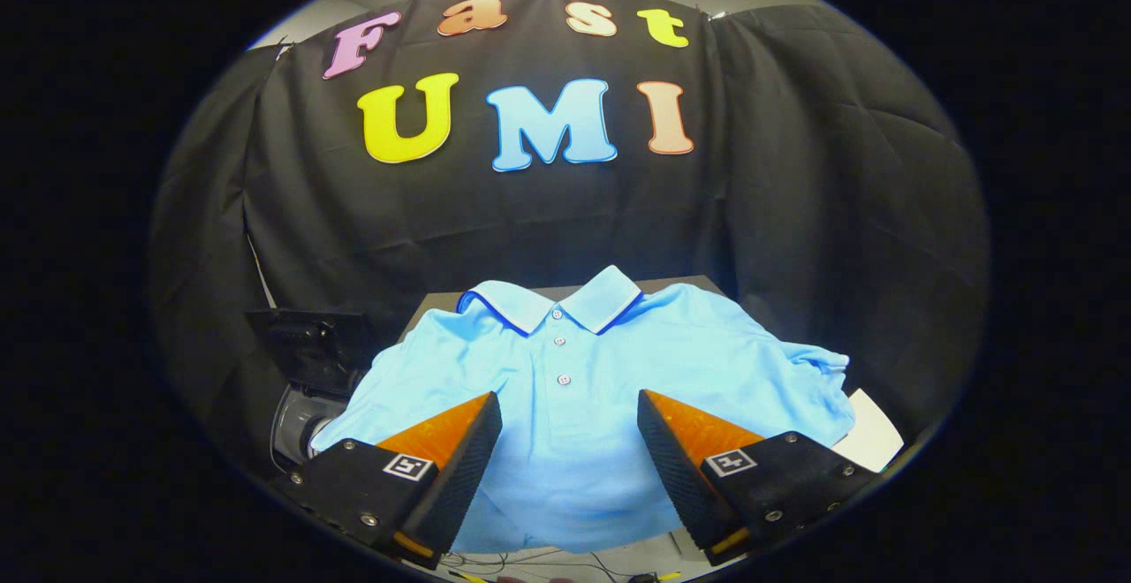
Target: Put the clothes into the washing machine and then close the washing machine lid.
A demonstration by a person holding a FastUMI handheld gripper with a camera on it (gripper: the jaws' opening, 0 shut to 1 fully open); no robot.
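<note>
A light blue polo shirt (574,389) with a dark-trimmed collar and a buttoned placket lies spread flat on a table (658,283), front side up. My gripper (570,411) hovers over the shirt's lower front, fingers wide apart, with nothing pressed between them. The orange-faced fingers (459,442) frame the placket, and the bottom button sits just ahead of the tips. To the left of the shirt, lower down, stands a small dark washing machine (305,362) with a grey round part; whether its lid is up I cannot tell.
A white sheet (870,433) pokes out from under the shirt's right sleeve. Thin cables (530,561) lie below the shirt's hem near the fingers. Black cloth walls close in behind and on both sides of the table.
</note>
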